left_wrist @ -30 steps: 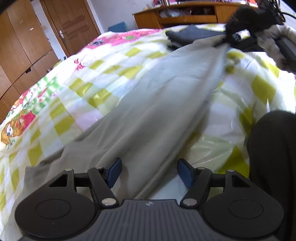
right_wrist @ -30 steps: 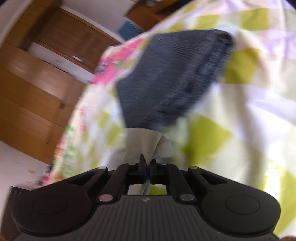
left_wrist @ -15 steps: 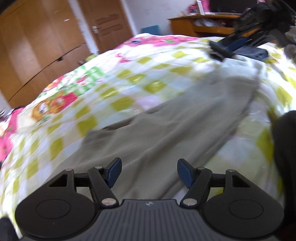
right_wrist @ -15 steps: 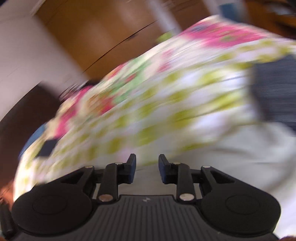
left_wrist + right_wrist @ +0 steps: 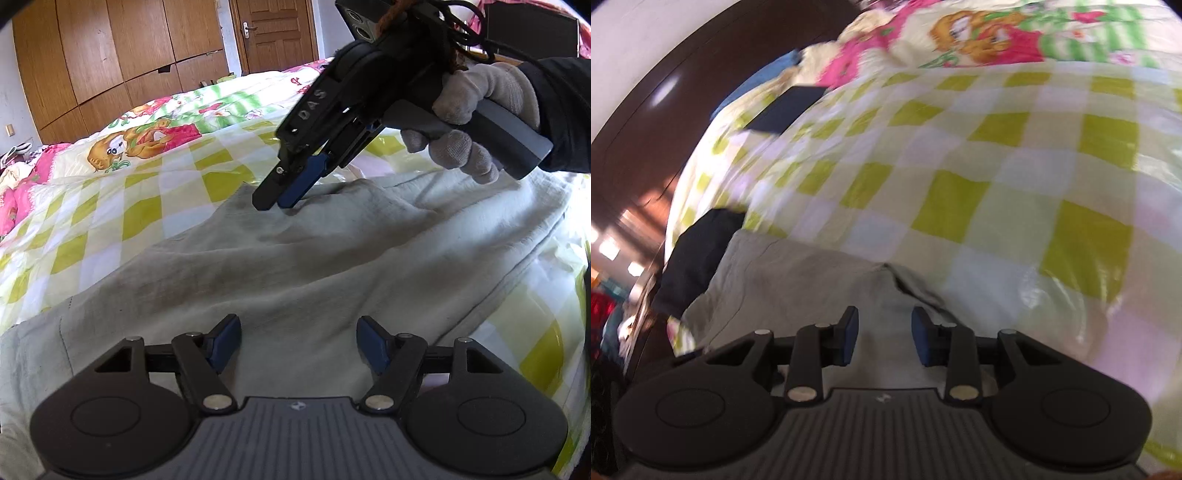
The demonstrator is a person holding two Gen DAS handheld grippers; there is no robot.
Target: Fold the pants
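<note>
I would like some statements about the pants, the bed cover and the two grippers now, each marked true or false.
1. The grey pants lie on a checked bed cover. True.
2. The left gripper is shut on the pants. False: its fingers stand apart, with nothing between them.
3. The right gripper points down at the pants. True.
4. The right gripper is shut on a fold of cloth. False: the right wrist view shows it open above the cloth.
5. The pants are blue jeans. False: they are plain light grey.
</note>
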